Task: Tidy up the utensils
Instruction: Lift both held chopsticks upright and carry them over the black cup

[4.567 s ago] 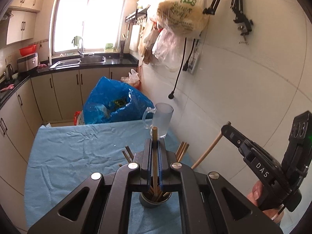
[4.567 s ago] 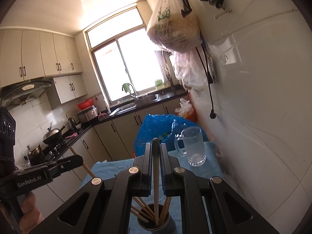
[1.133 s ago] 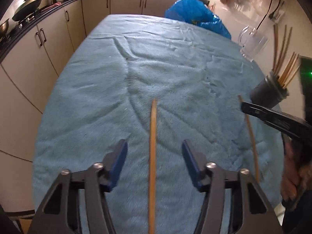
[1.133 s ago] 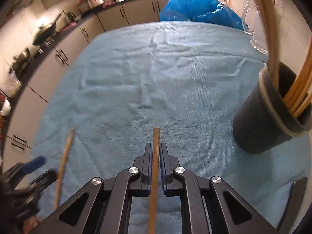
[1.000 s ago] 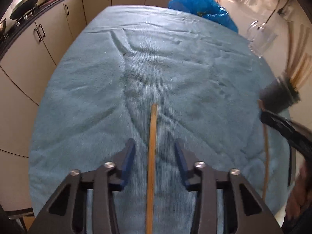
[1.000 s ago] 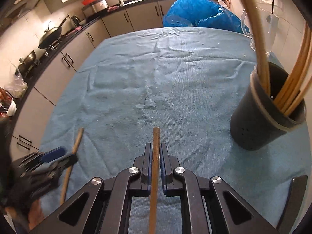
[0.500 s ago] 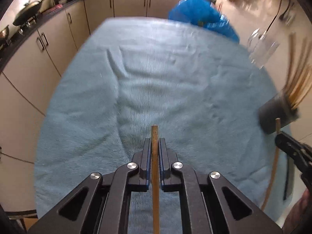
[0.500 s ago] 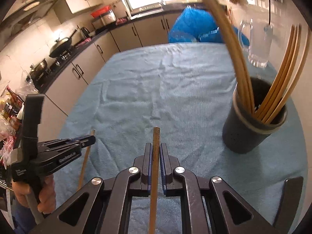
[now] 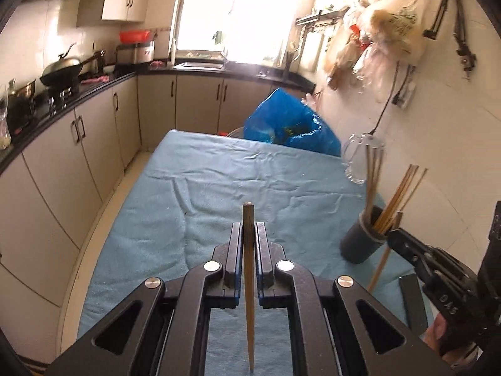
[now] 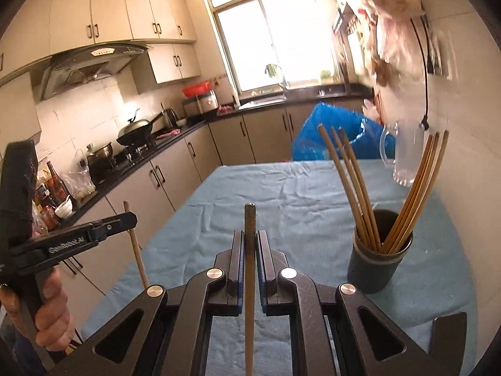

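While both chopsticks point(image 9: 249, 269) are pinched, holder point(image 10: 377, 264) and mug point(image 10: 404, 156) stand ahead.

Home kitchen. Cream cabinets point(image 10: 131, 9) are lining the walls, a range hood point(image 10: 90, 65) is hanging over a wok point(image 10: 137, 131) on the stove, daylight is pouring through the window point(image 10: 275, 40) above the sink point(image 10: 266, 101).

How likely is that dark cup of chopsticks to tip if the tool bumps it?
Fairly likely, I'd guess: the dark cylindrical cup is narrow, and the long wooden chopsticks lean outward well above its rim. The wrinkled blue cloth beneath probably resists sliding, favouring a tip.
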A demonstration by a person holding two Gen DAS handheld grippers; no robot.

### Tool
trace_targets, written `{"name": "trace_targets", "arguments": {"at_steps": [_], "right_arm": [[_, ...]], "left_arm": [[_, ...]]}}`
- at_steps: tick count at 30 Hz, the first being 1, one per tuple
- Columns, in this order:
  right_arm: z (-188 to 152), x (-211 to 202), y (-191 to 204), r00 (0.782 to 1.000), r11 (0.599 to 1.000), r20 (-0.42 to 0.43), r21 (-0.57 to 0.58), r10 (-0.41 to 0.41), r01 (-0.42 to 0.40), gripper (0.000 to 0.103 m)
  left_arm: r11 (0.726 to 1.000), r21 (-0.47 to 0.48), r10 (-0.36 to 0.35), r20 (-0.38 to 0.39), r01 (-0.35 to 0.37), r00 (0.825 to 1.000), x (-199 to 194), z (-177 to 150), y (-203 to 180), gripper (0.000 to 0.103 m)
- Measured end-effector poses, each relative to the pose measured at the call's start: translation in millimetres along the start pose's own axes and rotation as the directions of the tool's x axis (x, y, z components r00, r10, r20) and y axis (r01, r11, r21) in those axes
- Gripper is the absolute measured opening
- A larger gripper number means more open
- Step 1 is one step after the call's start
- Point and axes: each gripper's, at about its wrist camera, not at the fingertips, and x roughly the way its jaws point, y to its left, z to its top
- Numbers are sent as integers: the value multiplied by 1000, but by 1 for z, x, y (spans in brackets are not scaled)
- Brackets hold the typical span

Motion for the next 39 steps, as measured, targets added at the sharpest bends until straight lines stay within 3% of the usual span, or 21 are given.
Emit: {"name": "trace_targets", "arguments": {"at_steps": [10,39], "right_arm": [[0,-22,-3,996,1000,82,-8,-25,26,8],[1,-36,-8,994,999,105,6,-38,37,8]], "left_arm": [[1000,28,-7,15,6,1000,-18,-6,-11,7],[999,46,1,19,-2,1000,-22,-5,-23,7]]}}
